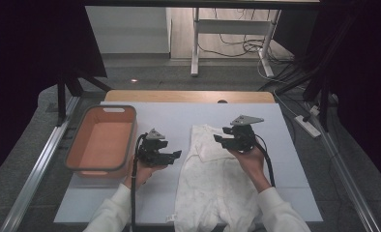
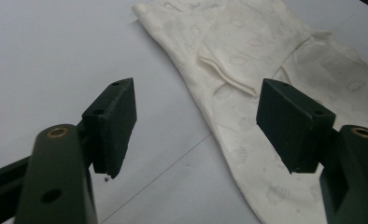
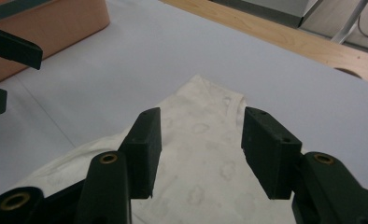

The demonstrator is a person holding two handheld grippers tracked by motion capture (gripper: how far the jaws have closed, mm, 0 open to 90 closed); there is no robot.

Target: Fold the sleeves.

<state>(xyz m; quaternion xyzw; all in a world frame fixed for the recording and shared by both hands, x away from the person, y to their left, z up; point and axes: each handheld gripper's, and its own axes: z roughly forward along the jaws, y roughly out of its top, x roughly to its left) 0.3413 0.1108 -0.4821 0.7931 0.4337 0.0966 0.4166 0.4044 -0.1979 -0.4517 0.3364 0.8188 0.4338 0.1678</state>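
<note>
Lab recording booth, dark curtains (image 1: pixel 29 53), aluminium frame rails (image 1: pixel 38 169), floor cables (image 1: pixel 237 48), power strip (image 1: pixel 308 125)

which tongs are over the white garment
The right tongs, hovering open over the white garment's upper part; the left tongs sit beside it, over the bare table cover.

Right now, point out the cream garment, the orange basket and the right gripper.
cream garment (image 1: pixel 212 186), high view, on the middle of its body.
orange basket (image 1: pixel 112 110), high view, on its far rim.
right gripper (image 3: pixel 198 151), right gripper view, midway between its open fingers, above the garment.
</note>
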